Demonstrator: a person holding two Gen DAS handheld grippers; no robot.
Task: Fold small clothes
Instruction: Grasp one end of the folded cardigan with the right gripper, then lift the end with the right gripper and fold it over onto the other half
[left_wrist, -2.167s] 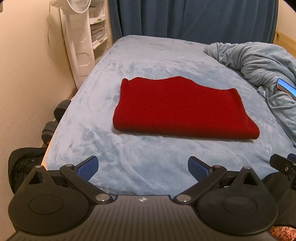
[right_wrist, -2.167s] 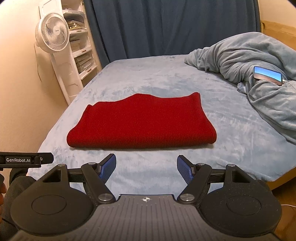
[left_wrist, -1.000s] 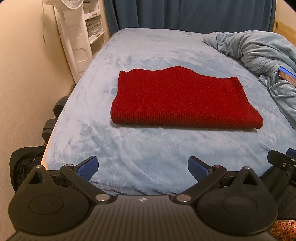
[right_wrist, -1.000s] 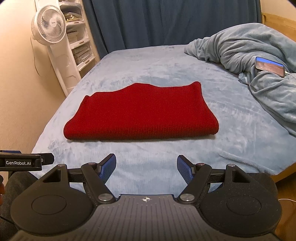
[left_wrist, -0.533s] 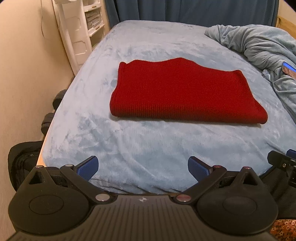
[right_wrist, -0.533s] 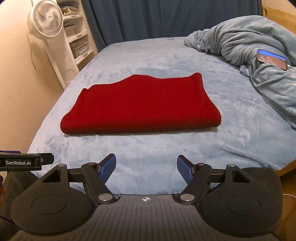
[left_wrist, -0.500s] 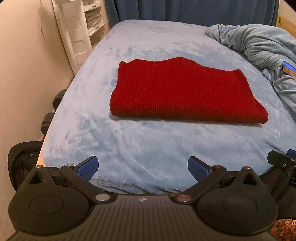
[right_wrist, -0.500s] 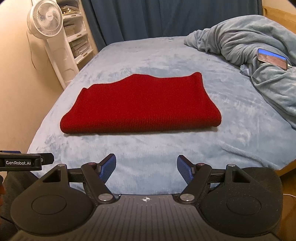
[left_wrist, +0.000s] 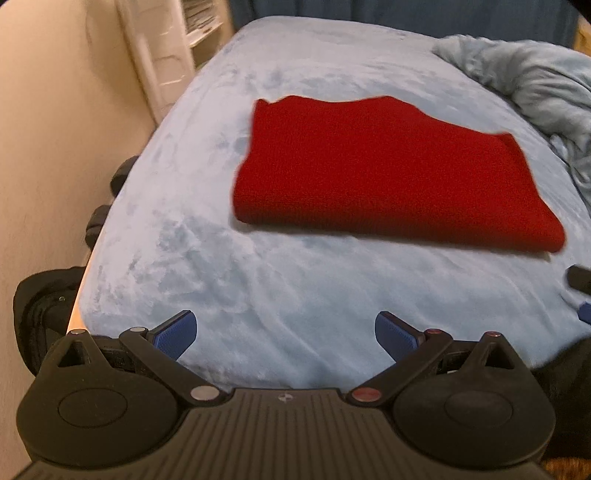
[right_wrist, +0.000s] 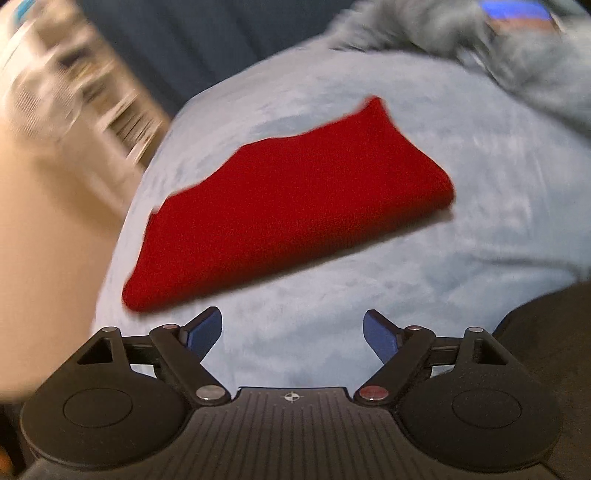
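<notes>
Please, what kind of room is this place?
Most likely a bedroom: a bed under a light blue fleece cover, a crumpled blanket on it, and a dark curtain behind. A folded red garment lies on the bed.

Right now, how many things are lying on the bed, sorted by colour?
Red: 1, the folded red knit garment.
Grey-blue: 1, the rumpled grey-blue fleece blanket.
Blue-lit: 1, the flat phone with a lit screen, on the blanket.
Total: 3.

Folded red knit (left_wrist: 391, 170) lies flat (alone) on blue bed (left_wrist: 295, 288) — untouched.
</notes>
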